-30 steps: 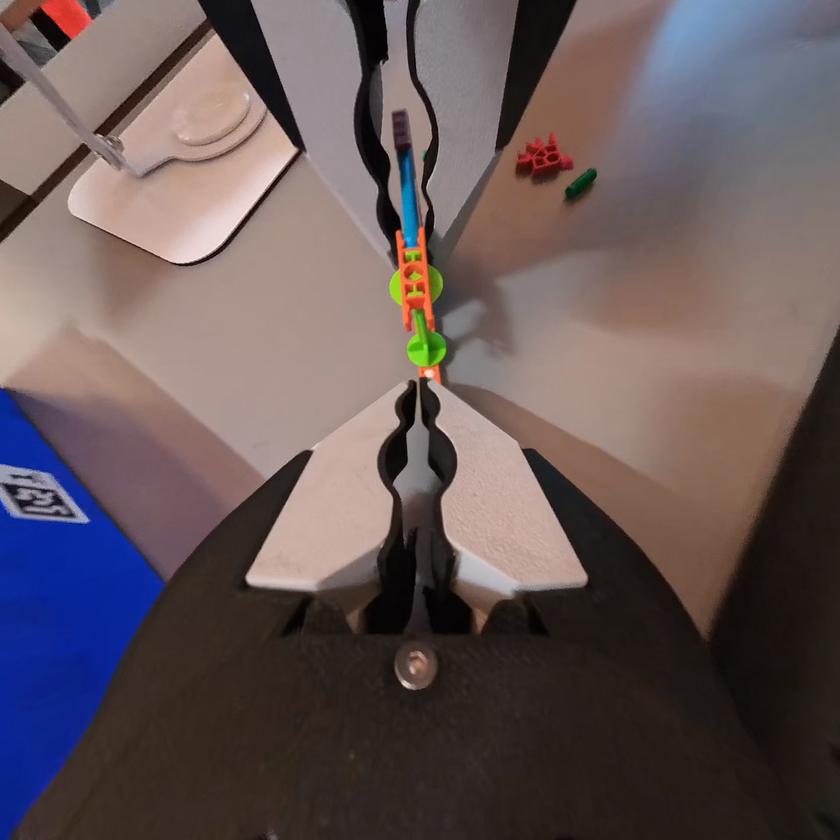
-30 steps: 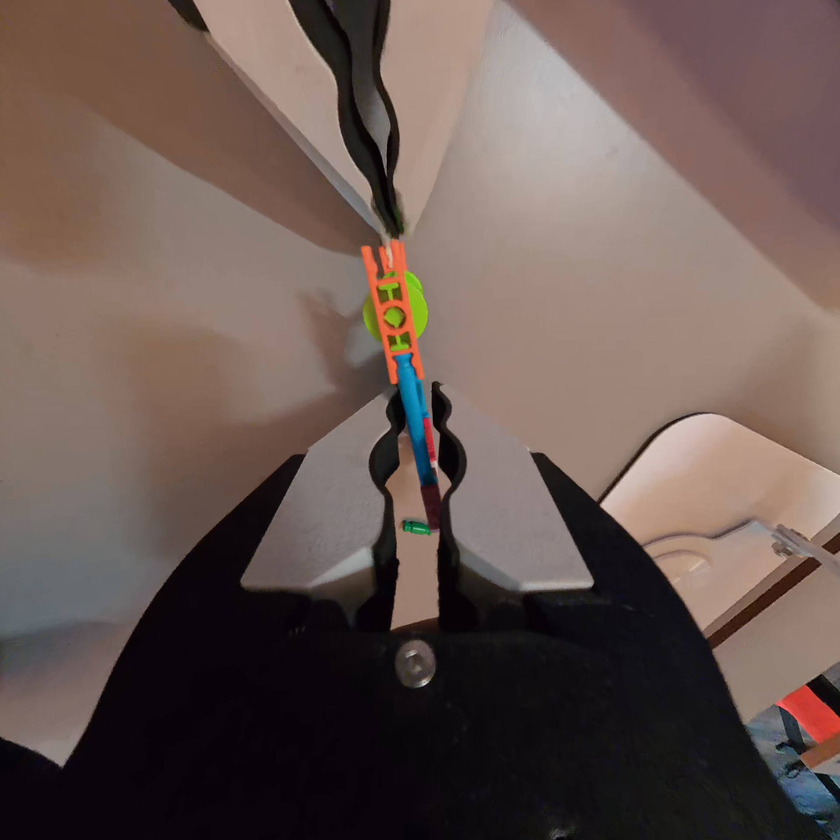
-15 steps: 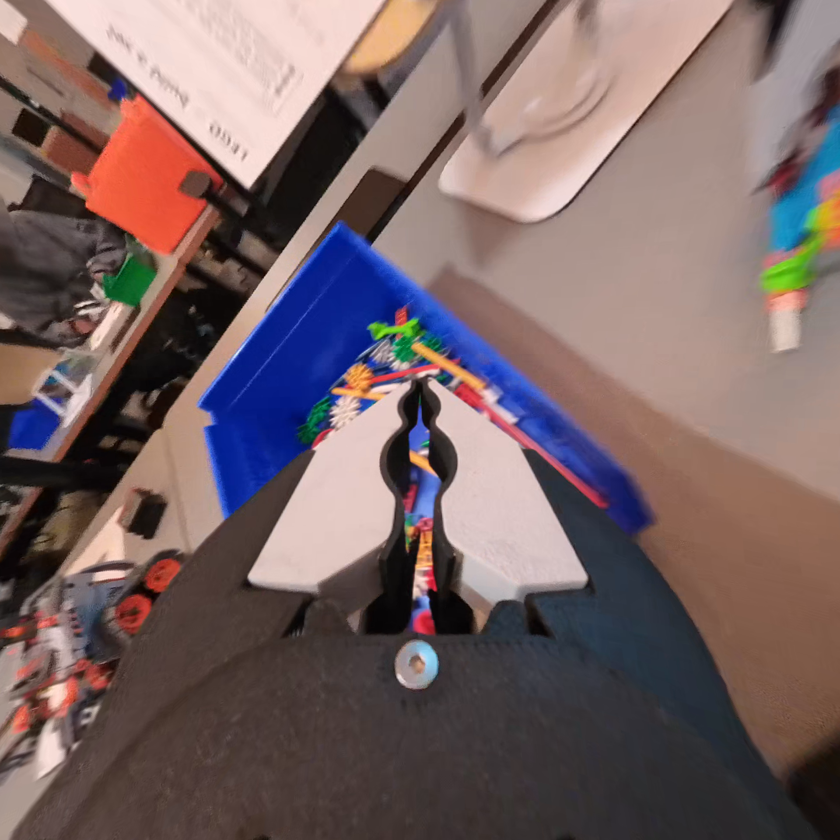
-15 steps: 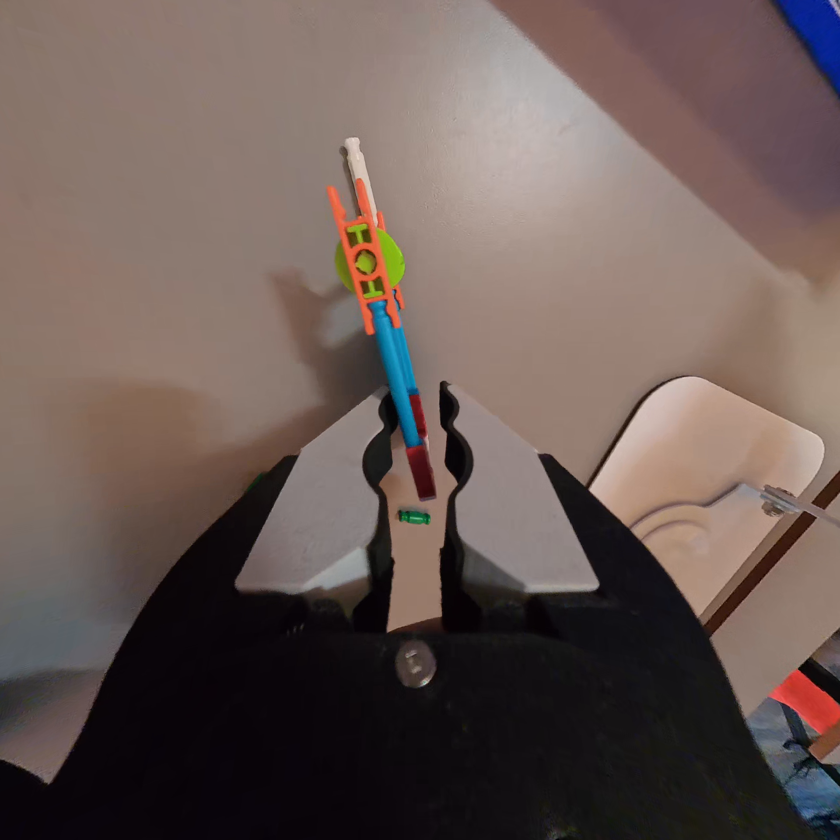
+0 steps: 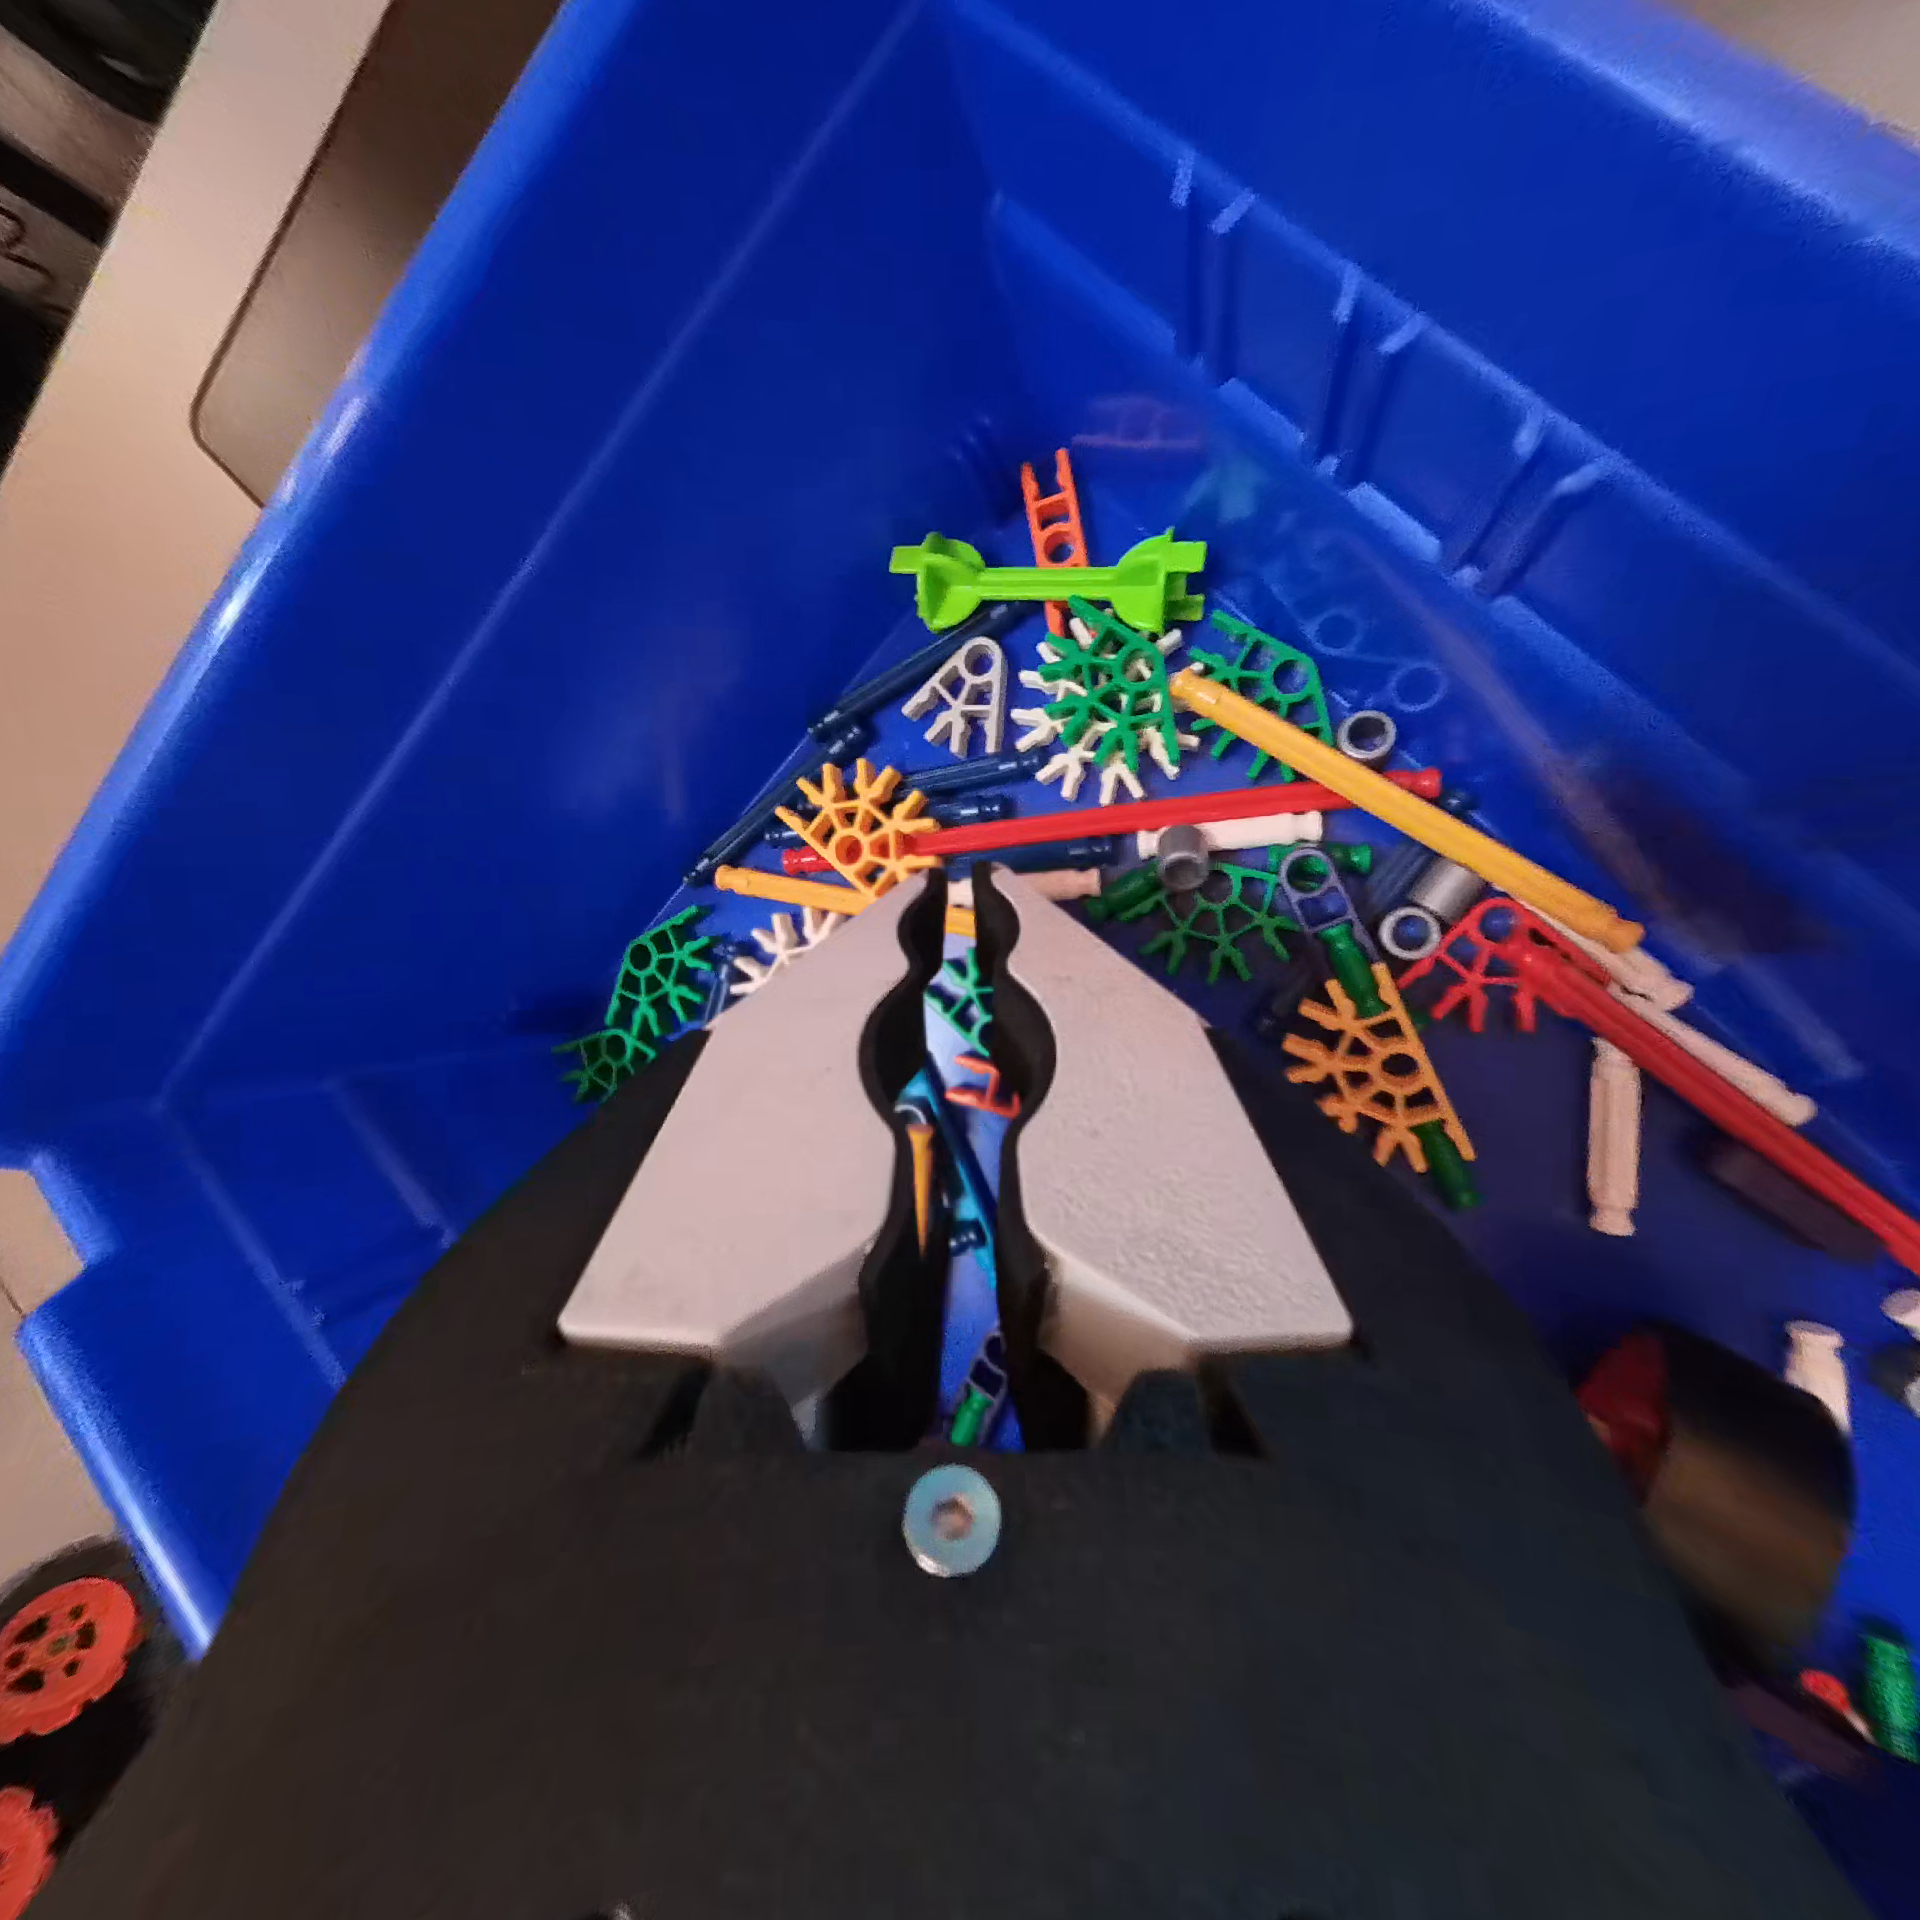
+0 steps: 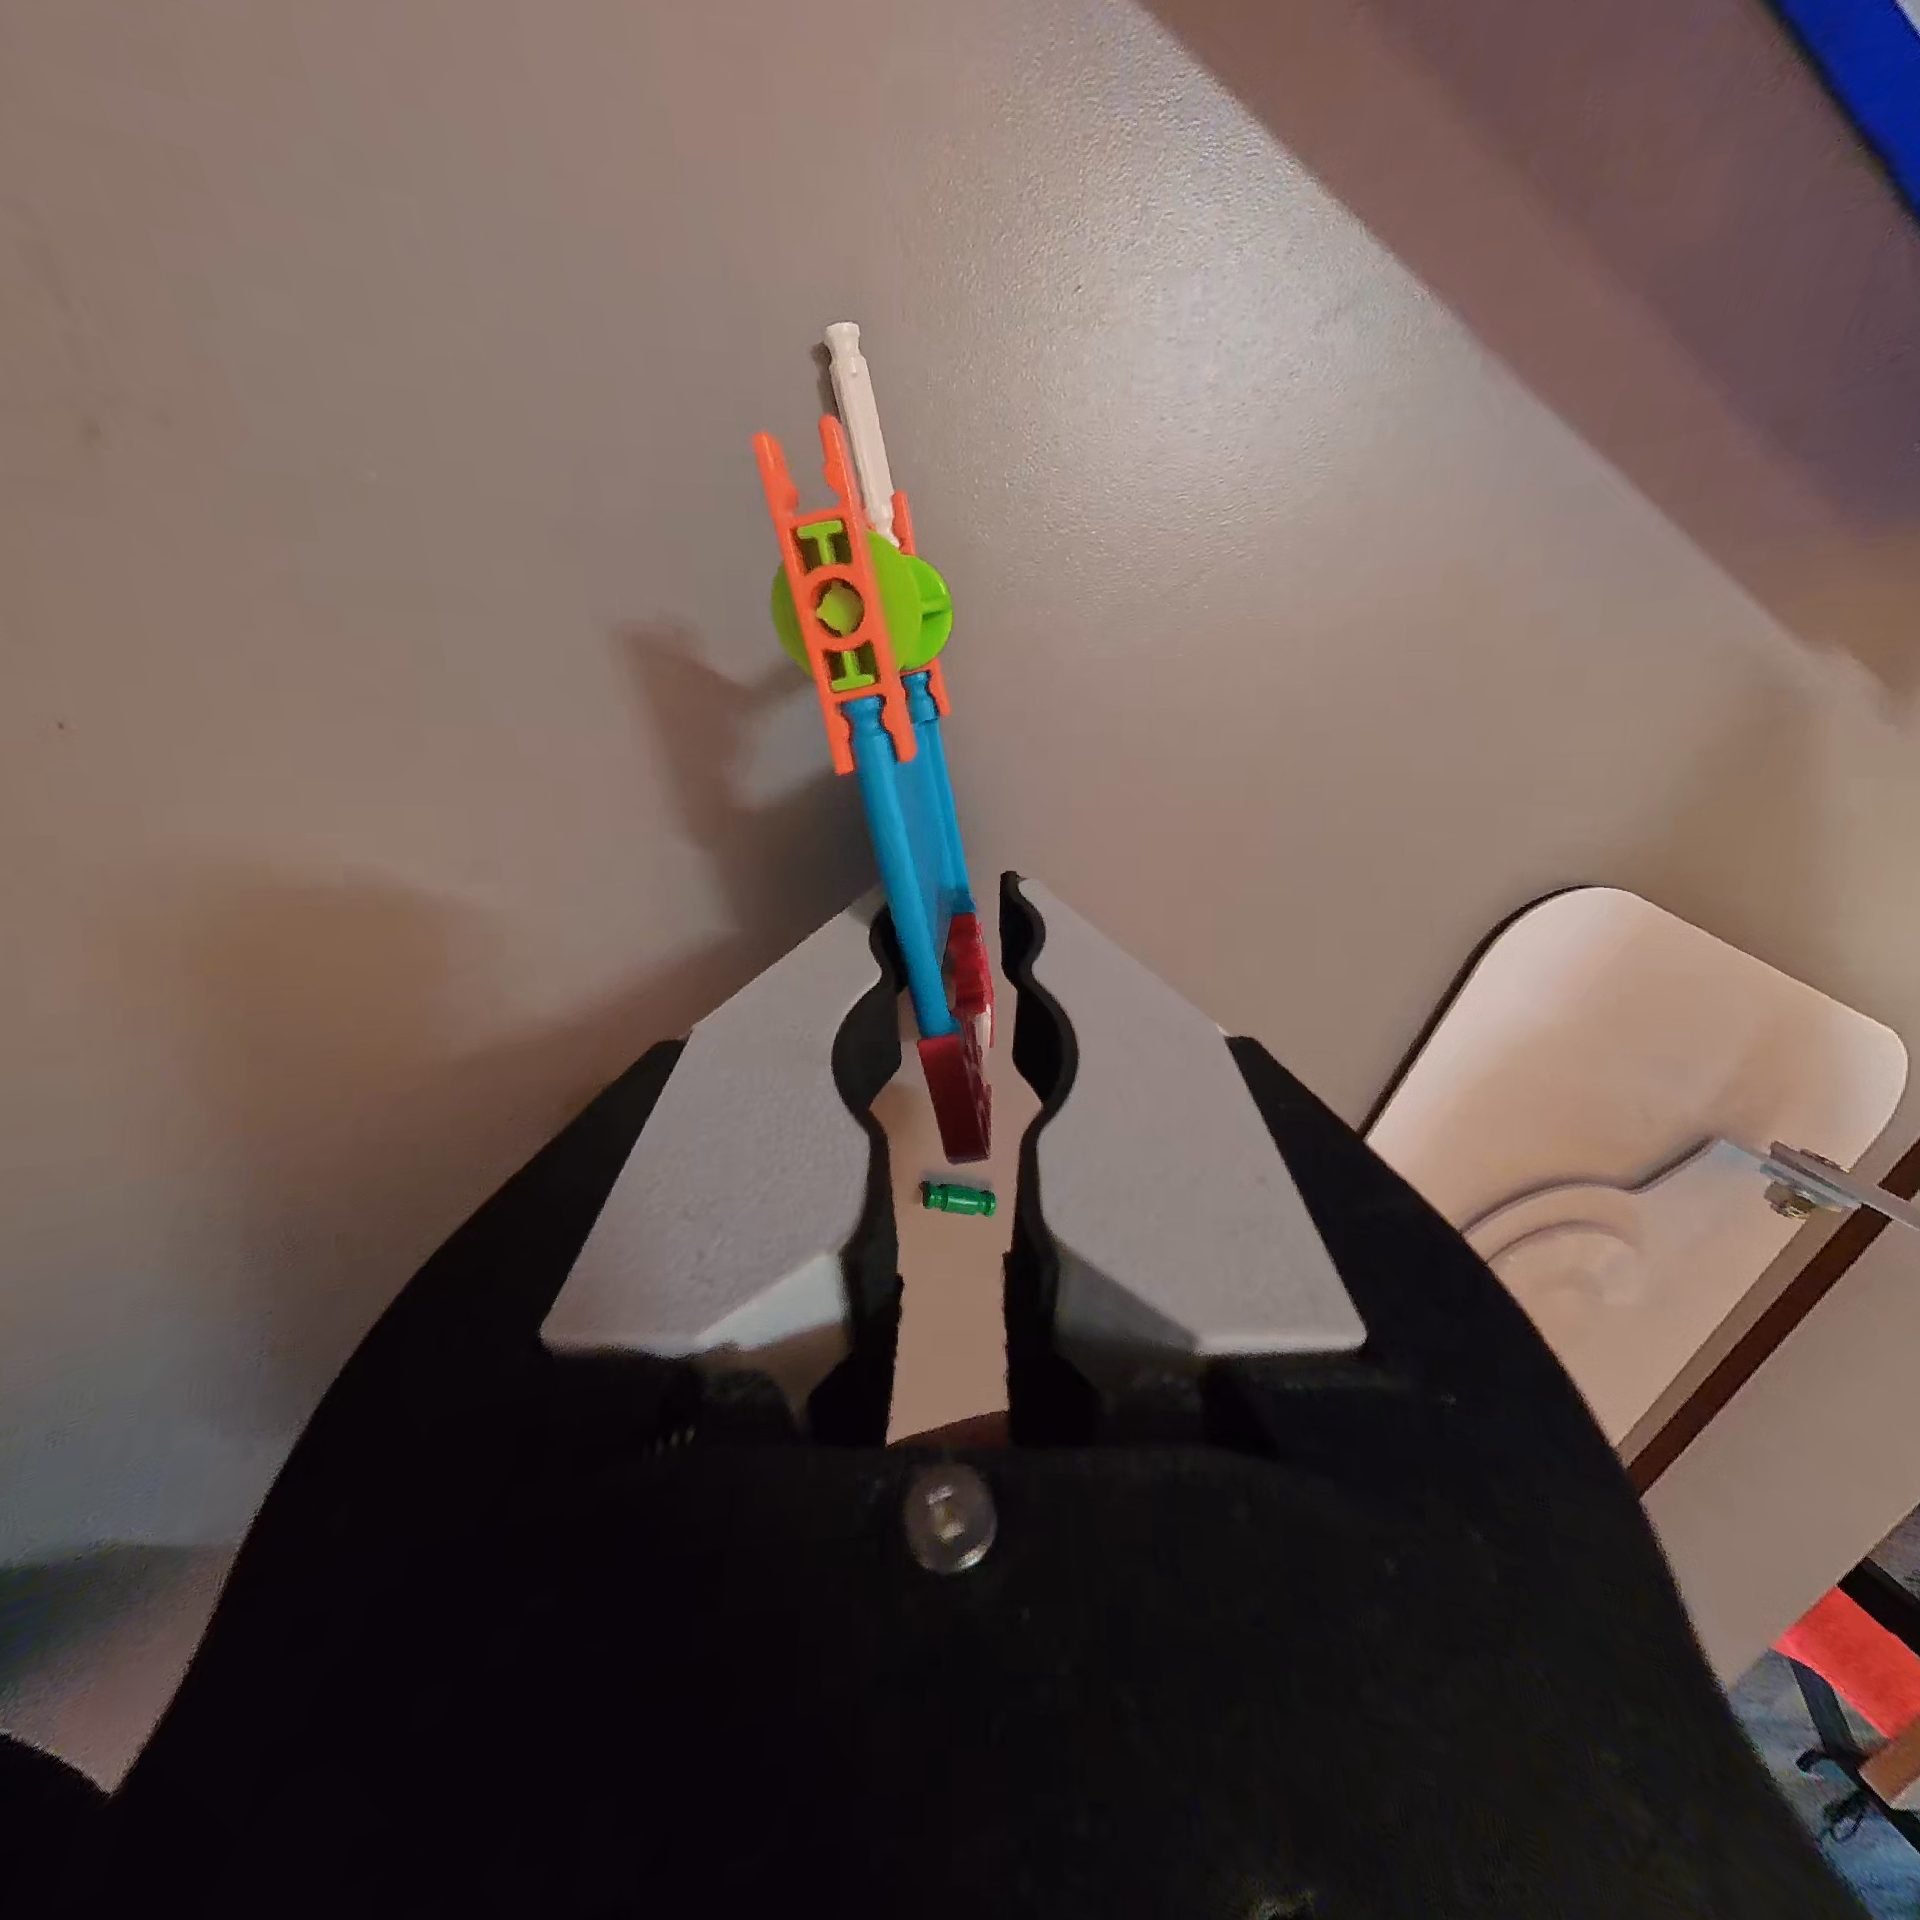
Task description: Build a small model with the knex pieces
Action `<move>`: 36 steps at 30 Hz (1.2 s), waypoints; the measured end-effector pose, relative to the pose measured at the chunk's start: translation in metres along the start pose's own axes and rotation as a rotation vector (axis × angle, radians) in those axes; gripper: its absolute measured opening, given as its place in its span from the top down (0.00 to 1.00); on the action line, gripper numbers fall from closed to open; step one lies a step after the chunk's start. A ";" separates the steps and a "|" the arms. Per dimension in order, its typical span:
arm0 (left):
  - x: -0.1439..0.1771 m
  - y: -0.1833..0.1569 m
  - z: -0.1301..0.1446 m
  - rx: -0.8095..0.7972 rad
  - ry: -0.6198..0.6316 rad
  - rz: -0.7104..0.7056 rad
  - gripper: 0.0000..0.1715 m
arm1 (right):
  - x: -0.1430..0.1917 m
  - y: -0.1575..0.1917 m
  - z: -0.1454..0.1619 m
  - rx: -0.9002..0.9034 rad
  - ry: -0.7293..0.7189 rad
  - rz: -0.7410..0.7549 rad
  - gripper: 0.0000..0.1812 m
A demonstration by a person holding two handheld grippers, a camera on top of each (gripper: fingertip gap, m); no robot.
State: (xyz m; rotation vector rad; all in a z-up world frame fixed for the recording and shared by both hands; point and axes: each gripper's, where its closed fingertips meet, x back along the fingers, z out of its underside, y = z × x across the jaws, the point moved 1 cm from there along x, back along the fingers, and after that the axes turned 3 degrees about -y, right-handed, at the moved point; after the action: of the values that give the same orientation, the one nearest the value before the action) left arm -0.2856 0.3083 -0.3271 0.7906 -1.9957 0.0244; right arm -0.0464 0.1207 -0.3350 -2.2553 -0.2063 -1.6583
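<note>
Left wrist view: the left claw (image 5: 958, 883) is seen over a blue bin (image 5: 582, 582), its jaws drawn almost together with only a thin slit between them, and nothing is gripped. The tips hang just above a heap of plastic construction-toy pieces on the bin floor. At 12 o'clock from the tips a lime green connector (image 5: 1044, 584) lies across an orange ladder-shaped piece (image 5: 1051, 511). A long red rod (image 5: 1122, 816) runs just past the tips, toward 2 o'clock, and a yellow rod (image 5: 1403, 805) crosses it there. An orange snowflake connector (image 5: 857, 831) sits at 11 o'clock, touching the red rod. Red-orange wheels (image 5: 62, 1647) are seen outside the bin at 8 o'clock.

Right wrist view: the right claw (image 6: 940, 899) is clamped on a small toy assembly (image 6: 883, 727), gripped at its blue rods (image 6: 909, 831). The assembly points to 12 o'clock, ending in orange ladder pieces, a lime green disc and a white rod (image 6: 860, 421). Dark red connectors (image 6: 956, 1101) sit between the jaws. Below, a small green peg (image 6: 958, 1200) lies on the grey table (image 6: 364, 416). A pale board (image 6: 1662, 1122) is seen at 3 o'clock.
</note>
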 end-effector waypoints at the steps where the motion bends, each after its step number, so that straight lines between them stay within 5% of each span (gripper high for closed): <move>1: -0.003 -0.001 0.002 -0.018 0.018 0.014 0.99 | 0.000 0.000 0.000 0.001 -0.001 -0.003 0.93; 12: -0.004 -0.008 0.015 -0.197 0.190 0.079 0.99 | -0.001 0.003 -0.001 0.013 -0.001 -0.012 0.93; 22: -0.004 -0.012 0.017 -0.015 0.257 0.122 0.90 | 0.000 0.003 0.000 0.021 0.002 -0.010 0.93; 36: -0.005 -0.008 0.023 0.034 0.260 0.067 0.96 | 0.002 0.002 0.000 0.010 -0.026 -0.016 0.93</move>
State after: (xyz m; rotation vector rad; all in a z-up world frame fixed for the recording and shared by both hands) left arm -0.2972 0.2975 -0.3456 0.7042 -1.7778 0.1916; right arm -0.0456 0.1185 -0.3333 -2.2748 -0.2392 -1.6326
